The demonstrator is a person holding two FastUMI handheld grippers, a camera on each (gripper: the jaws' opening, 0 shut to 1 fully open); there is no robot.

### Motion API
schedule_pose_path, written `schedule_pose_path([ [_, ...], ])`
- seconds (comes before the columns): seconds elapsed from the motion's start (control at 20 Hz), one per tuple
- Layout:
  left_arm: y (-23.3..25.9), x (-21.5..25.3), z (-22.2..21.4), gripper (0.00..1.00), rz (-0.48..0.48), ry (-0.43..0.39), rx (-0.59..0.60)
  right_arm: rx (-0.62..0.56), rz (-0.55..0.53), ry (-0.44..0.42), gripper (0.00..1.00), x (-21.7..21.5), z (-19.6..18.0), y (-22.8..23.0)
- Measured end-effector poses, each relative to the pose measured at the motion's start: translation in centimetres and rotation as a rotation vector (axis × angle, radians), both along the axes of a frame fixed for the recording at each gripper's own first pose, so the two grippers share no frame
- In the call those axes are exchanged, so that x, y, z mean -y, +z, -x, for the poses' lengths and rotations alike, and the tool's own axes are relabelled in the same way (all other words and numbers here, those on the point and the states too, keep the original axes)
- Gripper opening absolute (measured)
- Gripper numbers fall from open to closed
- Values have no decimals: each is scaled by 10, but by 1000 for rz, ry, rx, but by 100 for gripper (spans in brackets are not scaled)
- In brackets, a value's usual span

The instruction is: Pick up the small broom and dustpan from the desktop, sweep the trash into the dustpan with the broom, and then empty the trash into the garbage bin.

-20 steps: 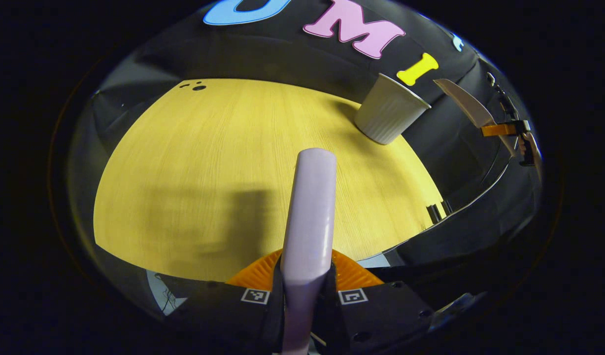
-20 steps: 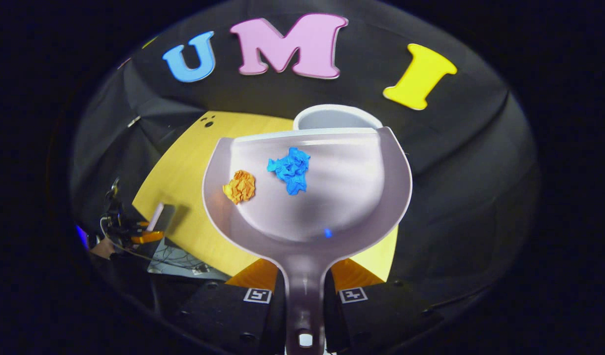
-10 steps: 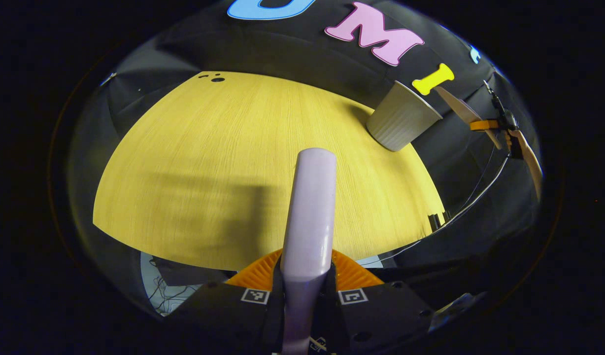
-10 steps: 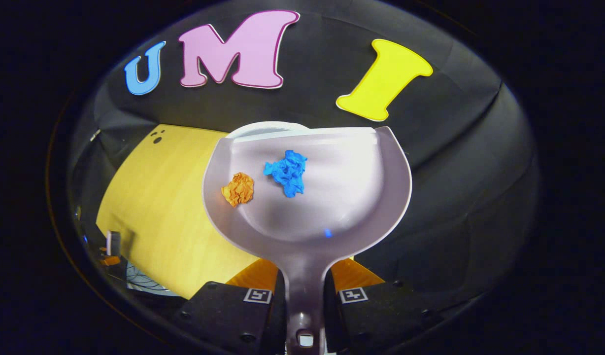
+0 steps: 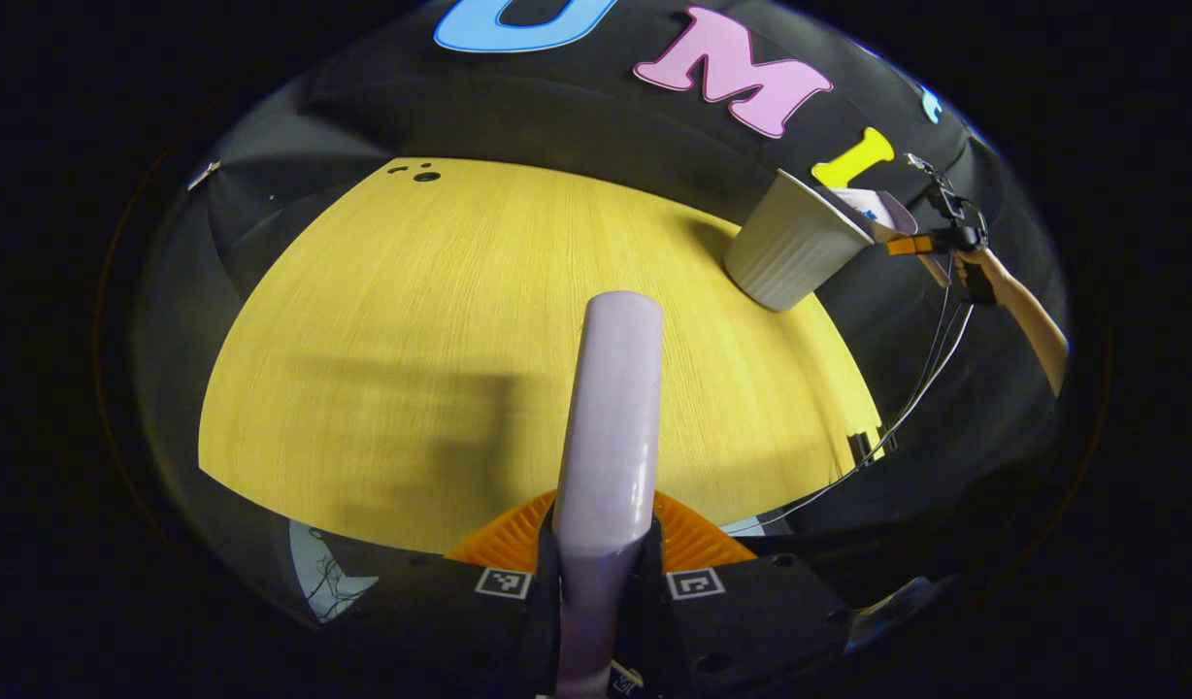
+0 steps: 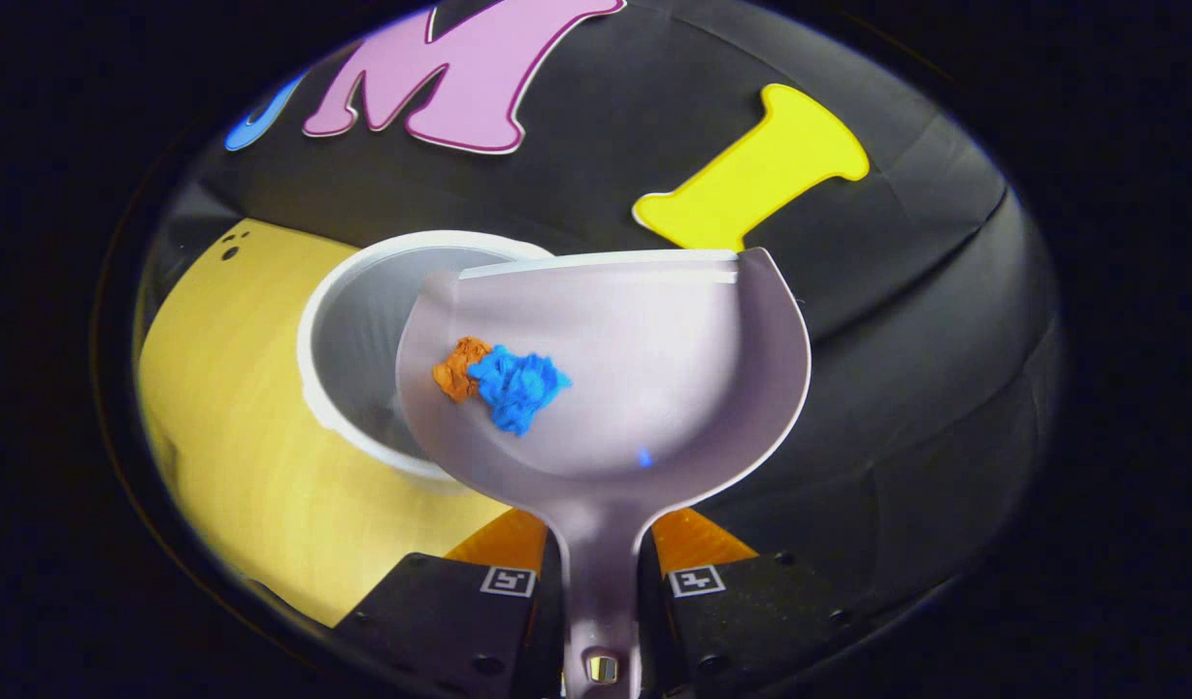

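- My right gripper (image 6: 601,582) is clamped tight on the dustpan (image 6: 645,388) handle, both fingers pressing it, pan tipped over the open bin (image 6: 363,340).
- 2 paper wads sit in the pan, touching each other: an orange wad (image 6: 455,367) and a blue wad (image 6: 513,385), over on the pan's left side.
- My left gripper (image 5: 601,582) is clenched on the broom (image 5: 611,417) handle, held above the yellow desk (image 5: 412,320).
- From the left gripper view, the bin (image 5: 790,252) stands at the desk's far right edge, with the dustpan (image 5: 882,216) at its rim and the hand (image 5: 975,277) behind it.
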State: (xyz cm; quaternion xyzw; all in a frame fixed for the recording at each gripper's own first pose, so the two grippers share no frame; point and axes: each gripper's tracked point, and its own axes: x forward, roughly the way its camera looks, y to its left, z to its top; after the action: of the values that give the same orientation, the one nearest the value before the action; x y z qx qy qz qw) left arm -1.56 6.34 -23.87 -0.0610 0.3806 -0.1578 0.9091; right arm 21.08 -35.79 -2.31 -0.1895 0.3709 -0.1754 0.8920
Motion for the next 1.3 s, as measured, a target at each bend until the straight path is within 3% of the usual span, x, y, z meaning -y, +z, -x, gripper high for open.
schedule_pose_path([
  [0.05,0,1,-2,34,4,3,0,14,22,-12,35,2,-7,-2],
  [0.2,-2,3,-6,35,-2,20,-3,51,115,-6,35,6,-18,0],
  [0.25,-1,3,-7,34,3,28,-2,70,151,10,31,6,-20,1],
  [0.45,-2,9,-11,36,66,65,-19,97,380,76,35,10,-28,2],
  [0.5,-3,8,-12,34,72,70,-25,81,428,97,39,9,-30,1],
  [0.8,-1,7,-24,36,8,46,-17,6,784,227,35,21,-32,11],
  [1.05,-3,24,-22,34,18,21,-32,-44,976,342,38,15,-41,19],
  [1.15,-4,29,-21,34,9,6,-34,-71,1053,394,35,4,-38,22],
  [1.3,-5,33,-20,34,11,0,-38,-97,1096,433,35,-1,-38,20],
])
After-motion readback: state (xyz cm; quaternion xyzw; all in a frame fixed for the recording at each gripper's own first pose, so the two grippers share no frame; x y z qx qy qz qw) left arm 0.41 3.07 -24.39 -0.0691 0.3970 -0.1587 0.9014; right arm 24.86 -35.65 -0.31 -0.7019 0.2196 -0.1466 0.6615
